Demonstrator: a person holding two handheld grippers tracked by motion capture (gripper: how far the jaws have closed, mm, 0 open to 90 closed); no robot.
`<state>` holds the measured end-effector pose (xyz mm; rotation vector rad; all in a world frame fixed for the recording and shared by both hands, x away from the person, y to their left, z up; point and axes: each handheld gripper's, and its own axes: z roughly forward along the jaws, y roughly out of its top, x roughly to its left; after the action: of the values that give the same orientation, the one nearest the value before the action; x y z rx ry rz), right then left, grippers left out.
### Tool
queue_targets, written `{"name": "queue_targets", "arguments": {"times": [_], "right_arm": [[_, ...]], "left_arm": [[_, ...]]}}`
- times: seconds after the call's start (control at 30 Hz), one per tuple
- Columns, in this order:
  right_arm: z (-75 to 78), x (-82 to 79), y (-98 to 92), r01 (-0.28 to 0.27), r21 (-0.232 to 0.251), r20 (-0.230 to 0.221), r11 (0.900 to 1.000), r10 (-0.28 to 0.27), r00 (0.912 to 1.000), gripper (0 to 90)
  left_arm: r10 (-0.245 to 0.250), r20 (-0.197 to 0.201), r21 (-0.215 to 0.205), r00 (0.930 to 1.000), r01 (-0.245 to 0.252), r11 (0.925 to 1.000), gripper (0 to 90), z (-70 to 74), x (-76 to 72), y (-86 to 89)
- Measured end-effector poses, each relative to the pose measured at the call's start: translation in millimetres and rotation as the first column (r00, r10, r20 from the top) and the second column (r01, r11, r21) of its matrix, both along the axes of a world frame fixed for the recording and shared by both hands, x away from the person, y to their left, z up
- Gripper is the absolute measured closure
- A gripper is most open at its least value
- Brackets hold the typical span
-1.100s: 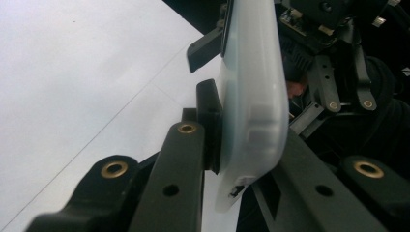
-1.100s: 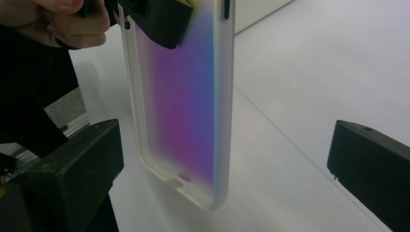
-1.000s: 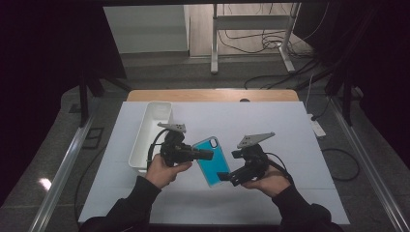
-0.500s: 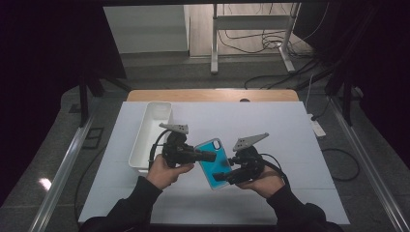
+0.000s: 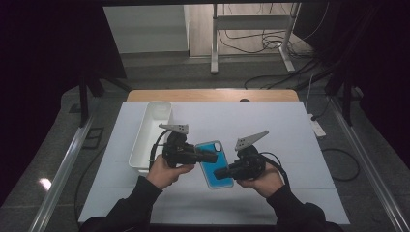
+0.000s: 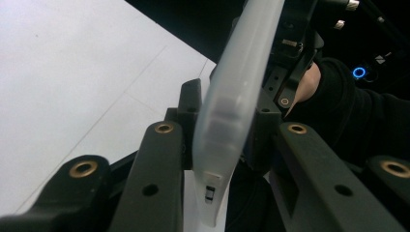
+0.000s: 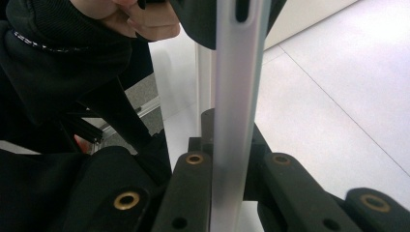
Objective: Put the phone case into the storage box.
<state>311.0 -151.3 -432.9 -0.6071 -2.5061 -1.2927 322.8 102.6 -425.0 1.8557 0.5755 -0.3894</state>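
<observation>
We have the blue phone case [image 5: 215, 163] up off the white table [image 5: 290, 130], between our two grippers. Our right gripper [image 5: 218, 174] has just clamped its jaws onto the case's near end. Our left gripper [image 5: 212, 155] has just eased its jaws apart, the case edge [image 6: 227, 116] between them. White bin [image 5: 150, 133] sits left.

- I see a white table top [image 5: 290, 130] over a wooden edge [image 5: 212, 95] at its far side.
- Grey floor [image 5: 159, 72] beyond, with black cables [image 5: 261, 46] looped around a metal stand [image 5: 251, 21].
- Dark curtains [image 5: 48, 58] at both sides.
- A white power strip [image 5: 316, 126] lies right of the table.
</observation>
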Motion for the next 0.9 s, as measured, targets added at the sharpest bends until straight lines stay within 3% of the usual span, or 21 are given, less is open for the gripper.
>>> {"name": "queue_targets", "arguments": {"times": [0.27, 0.37, 0.43, 0.5, 0.53, 0.63, 0.77, 0.8, 0.87, 0.9], "right_arm": [[3.1, -2.6, 0.4, 0.022, -0.008, 0.032, 1.000, -0.022, 0.9993, 84.9], [5.1, -4.0, -1.8, 0.049, -0.010, 0.071, 0.999, -0.049, 0.9963, 84.8], [5.8, -4.2, -3.1, 0.064, -0.014, 0.094, 0.998, -0.062, 0.9936, 84.9], [6.1, -4.4, -3.8, 0.075, -0.017, 0.106, 0.997, -0.073, 0.9917, 84.9], [6.7, -4.8, -4.6, 0.093, -0.024, 0.125, 0.995, -0.089, 0.9882, 84.8], [7.3, -4.8, -5.7, 0.108, -0.027, 0.145, 0.994, -0.103, 0.9841, 84.8], [7.7, -5.0, -7.0, 0.138, -0.038, 0.167, 0.990, -0.130, 0.9774, 84.8], [7.7, -5.0, -7.0, 0.138, -0.038, 0.167, 0.990, -0.130, 0.9774, 84.8], [7.9, -5.0, -7.6, 0.154, -0.050, 0.179, 0.987, -0.143, 0.9734, 84.8], [7.9, -4.7, -8.6, 0.167, -0.052, 0.191, 0.985, -0.154, 0.9694, 84.8]], "left_arm": [[0.031, 0.017, 0.004, 0.9994, -0.031, 0.9995, 61.3, 2.2, -1.3, 1.1], [0.069, 0.041, 0.010, 0.9968, -0.069, 0.9975, 52.8, 4.7, -1.1, 4.9], [0.102, 0.075, 0.040, 0.9919, -0.105, 0.9936, 46.9, 7.5, -2.4, 6.2], [0.111, 0.084, 0.048, 0.9902, -0.116, 0.9921, 43.7, 8.3, -2.9, 6.5], [0.137, 0.114, 0.071, 0.9841, -0.145, 0.9869, 37.4, 10.1, -3.6, 7.4], [0.169, 0.151, 0.105, 0.9740, -0.186, 0.9770, 29.7, 12.2, -4.7, 8.1], [0.211, 0.177, 0.141, 0.9613, -0.237, 0.9614, 18.9, 14.2, -5.5, 8.8], [0.211, 0.177, 0.141, 0.9613, -0.237, 0.9614, 16.3, 14.2, -5.5, 8.8], [0.222, 0.192, 0.159, 0.9559, -0.253, 0.9542, 13.7, 15.0, -6.1, 8.7], [0.238, 0.204, 0.180, 0.9496, -0.275, 0.9444, 8.7, 15.5, -6.5, 8.2]]}}
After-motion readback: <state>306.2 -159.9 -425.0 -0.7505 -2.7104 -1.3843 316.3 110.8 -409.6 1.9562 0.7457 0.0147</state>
